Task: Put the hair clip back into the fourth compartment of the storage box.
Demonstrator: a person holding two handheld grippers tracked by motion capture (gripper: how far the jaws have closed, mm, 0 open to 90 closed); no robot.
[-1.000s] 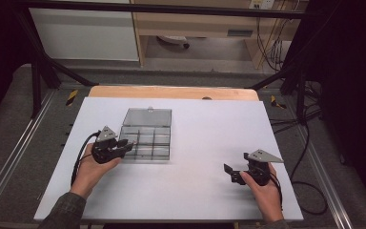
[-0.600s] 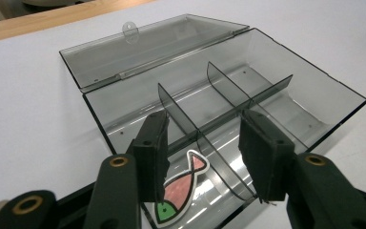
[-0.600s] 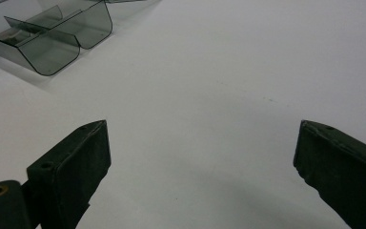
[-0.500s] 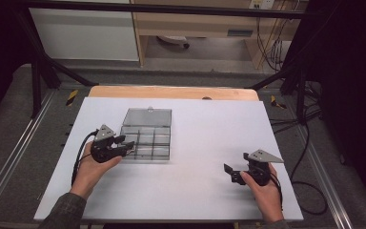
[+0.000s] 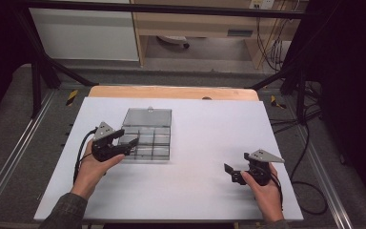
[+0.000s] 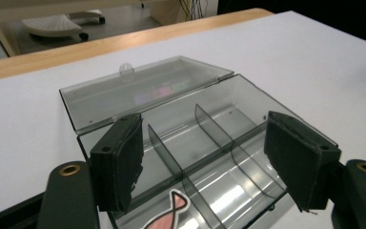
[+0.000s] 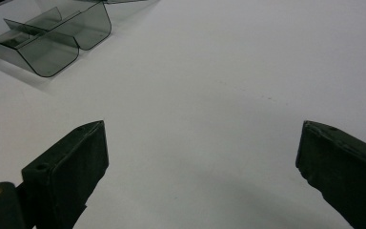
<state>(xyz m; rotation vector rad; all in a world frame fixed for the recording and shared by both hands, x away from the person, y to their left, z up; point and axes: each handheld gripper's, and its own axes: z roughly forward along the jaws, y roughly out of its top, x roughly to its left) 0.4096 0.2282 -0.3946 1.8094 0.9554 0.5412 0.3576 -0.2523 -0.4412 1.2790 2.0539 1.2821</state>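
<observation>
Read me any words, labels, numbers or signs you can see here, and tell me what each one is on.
No readable text in any view.
Organizer box: a pink-and-white sticker sits at its near edge, cut off by the frame, with no letters showing.
Lid: a faint rainbow glare, not print.
Left gripper and right gripper: unmarked.
</observation>
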